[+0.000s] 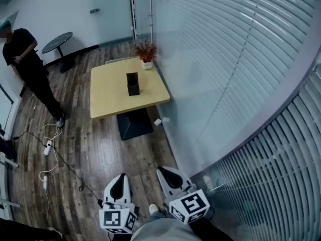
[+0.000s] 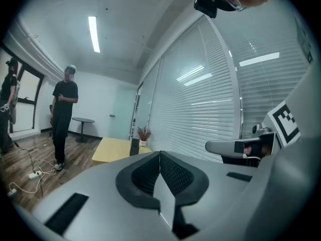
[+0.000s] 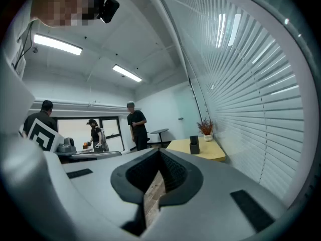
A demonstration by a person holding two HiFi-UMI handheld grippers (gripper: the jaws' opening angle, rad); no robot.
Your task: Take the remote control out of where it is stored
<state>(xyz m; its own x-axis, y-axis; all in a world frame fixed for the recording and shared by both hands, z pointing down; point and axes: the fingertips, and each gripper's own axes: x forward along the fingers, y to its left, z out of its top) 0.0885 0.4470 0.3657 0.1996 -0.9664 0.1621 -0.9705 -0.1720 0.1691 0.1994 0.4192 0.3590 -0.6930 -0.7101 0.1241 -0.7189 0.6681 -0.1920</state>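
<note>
A yellow table (image 1: 110, 92) stands on wood floor (image 1: 95, 149) beside white blinds (image 1: 225, 59)

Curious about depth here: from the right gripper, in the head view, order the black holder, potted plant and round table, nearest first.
1. Black holder, middle of the yellow table.
2. Potted plant, that table's far right edge.
3. Round table, far left corner.

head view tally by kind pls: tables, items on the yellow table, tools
Tables: 2 (yellow square table, round dark table)
Black holder: 1
Potted plant: 1
Tools: 2 (left tool, right tool)
Total: 6
</note>
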